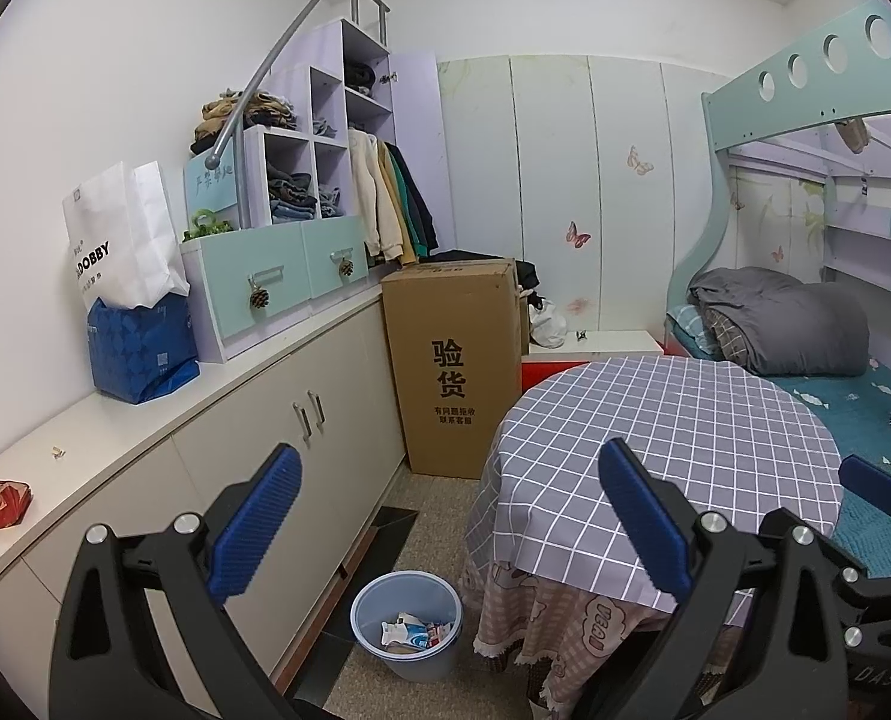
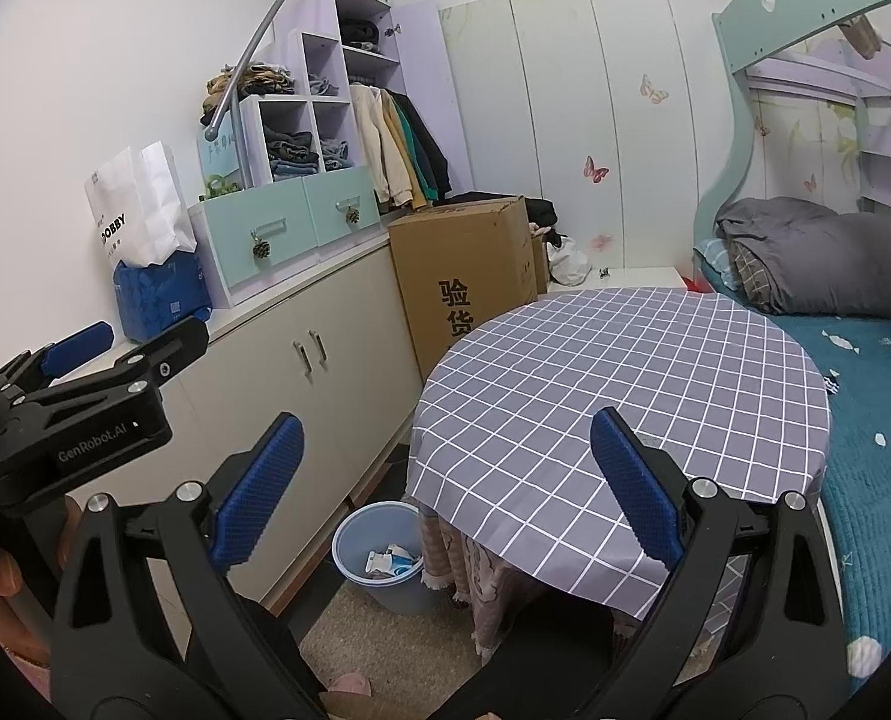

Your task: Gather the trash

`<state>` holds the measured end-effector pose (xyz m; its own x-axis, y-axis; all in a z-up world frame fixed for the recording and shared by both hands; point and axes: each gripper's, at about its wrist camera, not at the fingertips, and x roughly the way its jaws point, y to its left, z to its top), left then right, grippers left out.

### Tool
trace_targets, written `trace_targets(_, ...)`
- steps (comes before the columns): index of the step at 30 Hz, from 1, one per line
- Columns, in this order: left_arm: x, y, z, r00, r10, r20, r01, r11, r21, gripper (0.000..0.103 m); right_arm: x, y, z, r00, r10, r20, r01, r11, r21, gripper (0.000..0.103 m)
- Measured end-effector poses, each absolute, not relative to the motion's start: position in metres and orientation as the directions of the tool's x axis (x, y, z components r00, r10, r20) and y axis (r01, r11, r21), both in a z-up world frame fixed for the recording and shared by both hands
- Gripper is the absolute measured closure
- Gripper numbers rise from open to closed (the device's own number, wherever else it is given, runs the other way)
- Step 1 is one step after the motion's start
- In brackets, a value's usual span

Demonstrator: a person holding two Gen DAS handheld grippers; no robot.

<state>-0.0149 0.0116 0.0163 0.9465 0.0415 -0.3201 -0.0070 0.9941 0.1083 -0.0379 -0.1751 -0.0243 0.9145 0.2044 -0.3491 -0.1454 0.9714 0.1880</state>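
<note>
Red wrapper left on the counter, bin already part filled

Blue plastic marks the bin (image 1: 406, 624), which is seen in the left wrist view on the floor between the cabinet (image 1: 301, 450) and the round table (image 1: 685, 420). Several pieces of paper and packaging are already lying in it, so part of the collecting can be judged done. A crumpled red wrapper (image 1: 6, 503) is seen on the white counter (image 1: 115, 426) at the far left, well apart from the bin, and a tiny pale scrap (image 1: 57, 452) lies on the counter further along (too small to be identified). The left gripper (image 1: 445, 531) is held above the floor with its jaws spread wide and nothing between them. The tablecloth is seen bare of litter.

From the right wrist view, the same bin (image 2: 379, 558) is seen partly tucked under the table's edge, with wrappers inside. The right gripper (image 2: 445, 498) is held with its jaws wide apart and nothing in them, over the near rim of the table (image 2: 625, 372). The left gripper (image 2: 79, 348) is seen to its side, near the counter, also parted. The red wrapper is not in sight here.

What is left, by these views, is judged to be the red wrapper and perhaps the small scrap; neither has been grasped.
</note>
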Motion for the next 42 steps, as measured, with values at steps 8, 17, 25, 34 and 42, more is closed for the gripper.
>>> trace_targets(8, -0.014, 0.013, 0.013, 0.945, 0.043, -0.324, -0.008, 0.994, 0.107, 0.006, -0.037, -0.173, -0.028, 0.911, 0.206, -0.356, -0.145, 0.971, 0.190, 0.009)
trace_targets(17, -0.009, 0.013, 0.005, 0.941, 0.046, -0.335, -0.009, 0.994, 0.110, 0.006, -0.028, -0.172, -0.032, 0.907, 0.209, -0.366, -0.146, 0.971, 0.192, 0.009)
trace_targets(25, 0.011, 0.012, -0.003, 0.933, 0.062, -0.355, -0.018, 0.992, 0.128, 0.006, -0.008, -0.176, -0.039, 0.902, 0.212, -0.377, -0.145, 0.970, 0.197, 0.009)
trace_targets(34, 0.041, 0.009, -0.013, 0.921, 0.106, -0.375, -0.052, 0.987, 0.153, 0.006, 0.029, -0.187, -0.056, 0.888, 0.218, -0.404, -0.135, 0.965, 0.225, 0.009)
trace_targets(42, 0.079, 0.003, -0.028, 0.897, 0.127, -0.423, -0.061, 0.984, 0.165, 0.006, 0.066, -0.206, -0.078, 0.868, 0.217, -0.447, -0.110, 0.961, 0.254, 0.009)
